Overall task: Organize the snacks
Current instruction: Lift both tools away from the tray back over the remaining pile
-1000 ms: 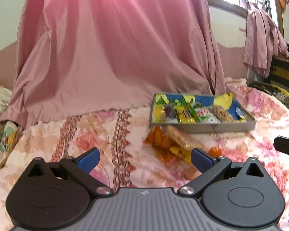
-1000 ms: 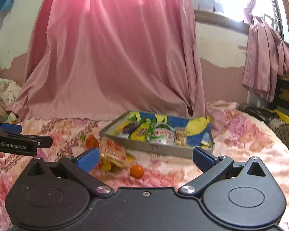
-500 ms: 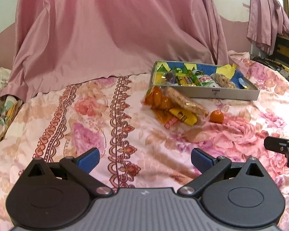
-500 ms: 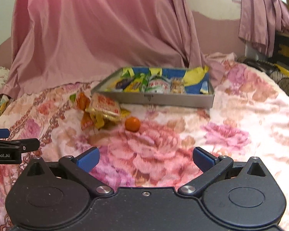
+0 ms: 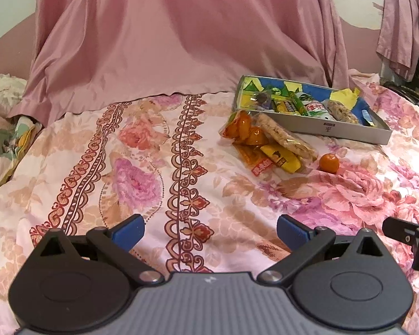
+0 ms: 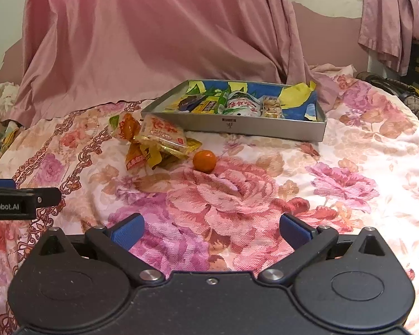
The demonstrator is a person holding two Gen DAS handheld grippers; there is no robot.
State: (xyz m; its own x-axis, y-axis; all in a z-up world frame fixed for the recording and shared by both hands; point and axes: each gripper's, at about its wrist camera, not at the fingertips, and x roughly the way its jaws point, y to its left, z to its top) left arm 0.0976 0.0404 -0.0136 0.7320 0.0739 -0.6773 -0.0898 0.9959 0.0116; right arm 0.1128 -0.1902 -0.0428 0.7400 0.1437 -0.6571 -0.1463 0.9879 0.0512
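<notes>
Left fingers (image 5: 127,230): spread wide, nothing between them; the left gripper (image 5: 209,231) hovers over the near-left part of the bedspread (image 5: 142,167).
Right fingers (image 6: 127,230): also spread wide and empty; the right gripper (image 6: 211,231) hangs above the big pink flower print, near side.
Small orange (image 6: 204,160): alone on the bedspread, just right of the packet pile. I judge it firm, round and smooth, so it can roll; take it across the middle.
Rice cracker pack (image 6: 163,134): on top of the pile, leaning on the other packets. Probably light, crinkly and brittle inside; better hold a sealed edge, softly.
Orange packets (image 5: 244,129): under and left of the cracker pack, soft film, slippery.
Yellow packet (image 5: 280,157): partly under the cracker pack.
Tray (image 6: 265,128): far side, beyond the pile, already with several snacks inside; the loose ones are not yet in it.
</notes>
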